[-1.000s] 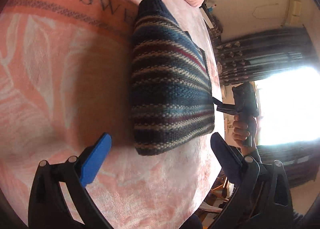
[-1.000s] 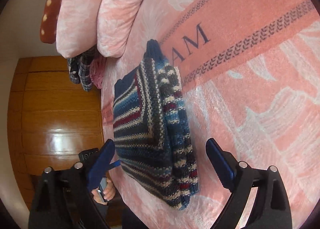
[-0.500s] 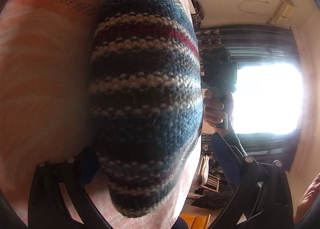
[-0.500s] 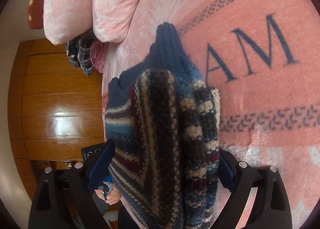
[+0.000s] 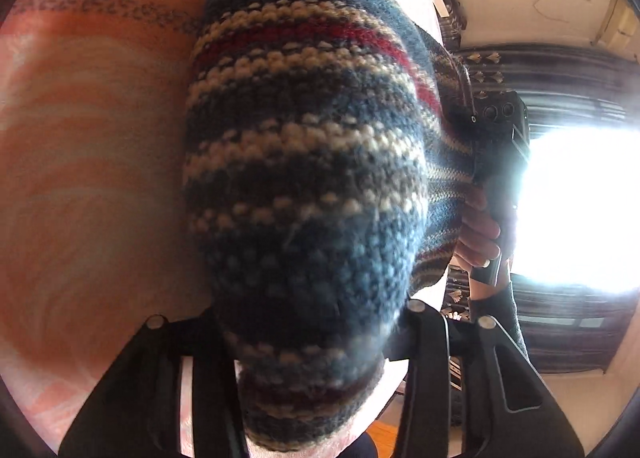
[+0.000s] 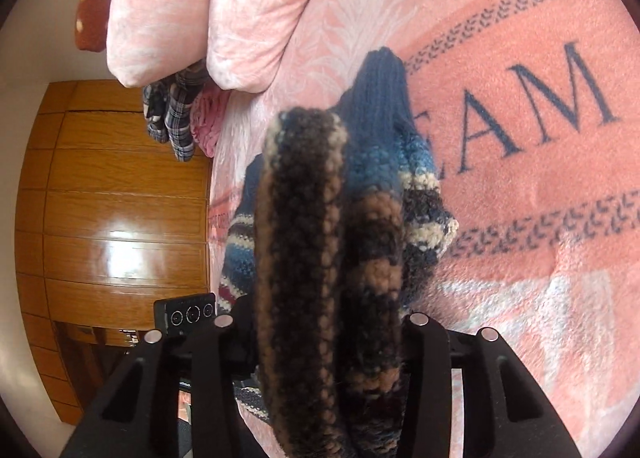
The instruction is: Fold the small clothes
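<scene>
Left wrist view: striped knit sweater (image 5: 304, 194) fills the centre from 12 to 6 o'clock, bunched between the left gripper (image 5: 308, 342) fingers, which are closed on its edge; pink blanket (image 5: 88, 162) at 9 o'clock, the person's hand (image 5: 478, 234) at 3 o'clock. Right wrist view: right gripper (image 6: 320, 338) likewise clamps thick folded layers; pillows (image 6: 224, 10) at 11 o'clock. Step in hand, judged: gripping both ends of the folded sweater, which sits on the bed. Next move calls for matched lifting.

One striped knitted sweater (image 6: 320, 258), one pink blanket (image 6: 520, 238), two pink pillows (image 6: 260, 6), two tools.
</scene>
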`<state>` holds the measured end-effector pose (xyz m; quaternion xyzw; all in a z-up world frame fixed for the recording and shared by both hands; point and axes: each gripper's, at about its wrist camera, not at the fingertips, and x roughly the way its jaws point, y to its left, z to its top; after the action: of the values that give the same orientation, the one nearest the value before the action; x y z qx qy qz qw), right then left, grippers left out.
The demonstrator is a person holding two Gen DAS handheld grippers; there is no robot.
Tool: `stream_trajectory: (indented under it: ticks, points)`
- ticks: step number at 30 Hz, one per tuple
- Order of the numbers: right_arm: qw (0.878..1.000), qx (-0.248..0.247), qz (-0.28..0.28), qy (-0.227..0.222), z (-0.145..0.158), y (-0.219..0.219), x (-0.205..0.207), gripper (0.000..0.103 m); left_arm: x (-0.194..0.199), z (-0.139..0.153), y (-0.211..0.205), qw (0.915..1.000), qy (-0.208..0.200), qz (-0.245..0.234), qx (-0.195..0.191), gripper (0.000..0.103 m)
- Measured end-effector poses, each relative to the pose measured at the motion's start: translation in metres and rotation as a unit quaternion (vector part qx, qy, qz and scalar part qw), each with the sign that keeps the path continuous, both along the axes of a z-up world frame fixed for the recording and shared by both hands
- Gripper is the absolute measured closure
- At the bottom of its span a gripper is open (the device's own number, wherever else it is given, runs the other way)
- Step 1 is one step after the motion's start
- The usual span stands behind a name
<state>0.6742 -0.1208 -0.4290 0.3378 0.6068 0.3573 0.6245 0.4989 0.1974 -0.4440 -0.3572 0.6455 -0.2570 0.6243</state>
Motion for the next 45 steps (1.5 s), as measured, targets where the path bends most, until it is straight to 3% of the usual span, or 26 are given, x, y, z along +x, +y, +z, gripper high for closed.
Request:
stream_trajectory:
  ticks: [4, 9, 13, 16, 17, 18, 20, 22, 23, 25, 27, 28, 31, 32, 33, 36, 38, 40, 42, 45]
  points:
    - [1.0, 0.016, 0.003, -0.012, 0.029, 0.01, -0.022, 0.06, -0.027, 0.028, 0.016, 0.9999, -0.009, -0.008, 0.007, 0.066]
    - [0.999, 0.039, 0.036, -0.013, 0.051, 0.048, -0.075, 0.06, -0.099, 0.062, 0.06, 0.9998, -0.018, 0.003, 0.008, 0.066]
    - [0.996, 0.05, 0.073, 0.011, 0.035, 0.092, -0.128, 0.06, -0.176, 0.063, 0.101, 0.9996, 0.0, 0.024, 0.018, 0.066]
    - [0.994, 0.051, 0.089, 0.048, 0.001, 0.116, -0.164, 0.06, -0.226, 0.041, 0.126, 0.9982, 0.031, 0.047, 0.02, 0.065]
    - [0.993, 0.046, 0.091, 0.06, -0.012, 0.122, -0.172, 0.058, -0.239, 0.03, 0.13, 0.9972, 0.039, 0.055, 0.032, 0.062]
    - [0.993, 0.028, 0.088, 0.066, -0.026, 0.124, -0.178, 0.05, -0.25, 0.018, 0.134, 0.9958, 0.044, 0.066, 0.046, 0.052]
    - [0.994, 0.031, 0.063, 0.079, -0.042, 0.117, -0.181, 0.046, -0.266, -0.004, 0.14, 0.9939, 0.054, 0.089, 0.037, 0.032]
    - [0.995, 0.02, 0.031, 0.09, -0.031, 0.103, -0.181, 0.033, -0.275, -0.004, 0.148, 0.9912, 0.058, 0.117, 0.024, 0.03]
    - [0.998, 0.006, 0.013, 0.068, -0.015, 0.092, -0.182, 0.022, -0.28, 0.006, 0.152, 0.9905, 0.047, 0.123, 0.04, 0.025]
    - [0.999, -0.044, -0.007, -0.002, 0.023, 0.075, -0.189, 0.021, -0.292, 0.037, 0.167, 0.9837, 0.001, 0.143, 0.109, 0.017]
    - [0.997, -0.066, 0.001, -0.047, 0.05, 0.075, -0.194, 0.026, -0.31, 0.075, 0.179, 0.9701, -0.065, 0.171, 0.159, 0.017]
    - [0.995, -0.078, 0.01, -0.062, 0.058, 0.079, -0.197, 0.03, -0.321, 0.092, 0.182, 0.967, -0.099, 0.177, 0.154, 0.018]
    - [0.988, -0.126, 0.033, -0.082, 0.057, 0.099, -0.201, 0.062, -0.341, 0.12, 0.175, 0.9669, -0.176, 0.166, 0.081, 0.021]
    - [0.987, -0.138, 0.036, -0.078, 0.051, 0.105, -0.202, 0.088, -0.344, 0.123, 0.168, 0.9677, -0.189, 0.153, 0.068, 0.022]
    - [0.983, -0.157, 0.031, -0.087, 0.051, 0.11, -0.203, 0.094, -0.344, 0.121, 0.161, 0.9709, -0.187, 0.139, 0.057, 0.024]
    - [0.979, -0.159, 0.005, -0.124, 0.063, 0.107, -0.214, 0.095, -0.313, 0.098, 0.133, 0.9817, -0.146, 0.111, 0.052, 0.026]
    - [0.974, -0.2, -0.008, -0.11, 0.043, 0.107, -0.21, 0.095, -0.317, 0.076, 0.114, 0.9872, -0.115, 0.092, 0.063, 0.026]
    - [0.974, -0.209, -0.003, -0.09, 0.024, 0.107, -0.207, 0.092, -0.322, 0.065, 0.117, 0.9893, -0.103, 0.081, 0.064, 0.027]
    - [0.973, -0.204, 0.001, -0.105, 0.035, 0.108, -0.207, 0.085, -0.32, 0.078, 0.119, 0.9901, -0.104, 0.08, 0.049, 0.027]
    - [0.97, -0.199, -0.012, -0.14, 0.069, 0.1, -0.221, 0.082, -0.314, 0.122, 0.133, 0.9837, -0.156, 0.088, 0.021, 0.025]
